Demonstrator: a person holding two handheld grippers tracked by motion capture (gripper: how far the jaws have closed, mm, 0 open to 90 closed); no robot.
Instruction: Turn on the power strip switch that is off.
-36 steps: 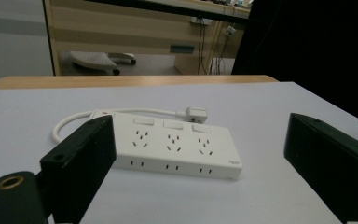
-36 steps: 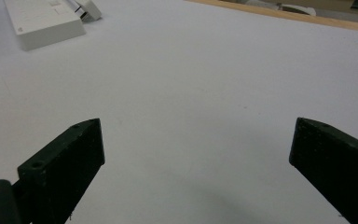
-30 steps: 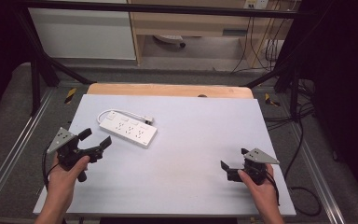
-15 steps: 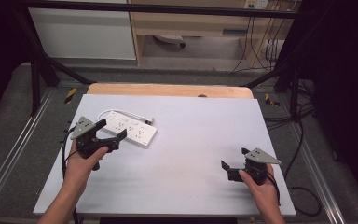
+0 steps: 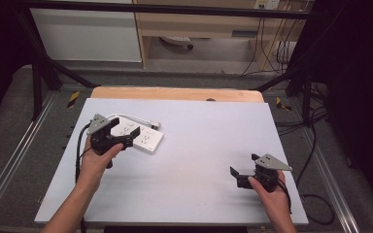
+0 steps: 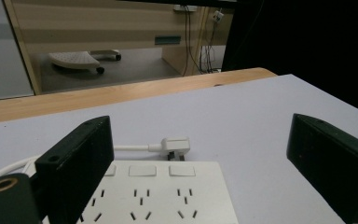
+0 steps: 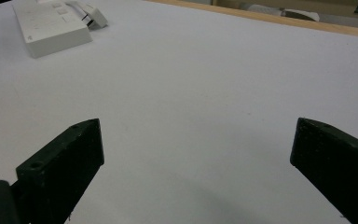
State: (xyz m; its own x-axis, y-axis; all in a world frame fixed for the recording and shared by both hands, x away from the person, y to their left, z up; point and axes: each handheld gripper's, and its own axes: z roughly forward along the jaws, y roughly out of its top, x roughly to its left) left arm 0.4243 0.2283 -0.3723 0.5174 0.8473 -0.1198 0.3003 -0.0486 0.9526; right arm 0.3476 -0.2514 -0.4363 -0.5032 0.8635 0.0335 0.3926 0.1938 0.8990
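Left gripper view looks along spread jaws that straddle the near end of the white power strip (image 6: 156,198), with its plug (image 6: 175,147) lying just beyond on the table (image 6: 261,116). In the high view the left gripper (image 5: 121,133) hovers over the strip's left part at the table's left side, while the right gripper (image 5: 245,165), also spread, rests well apart near the right edge. A good grasp likely means lowering squarely, with the jaws across the strip's width, before closing, keeping clear of the cord.
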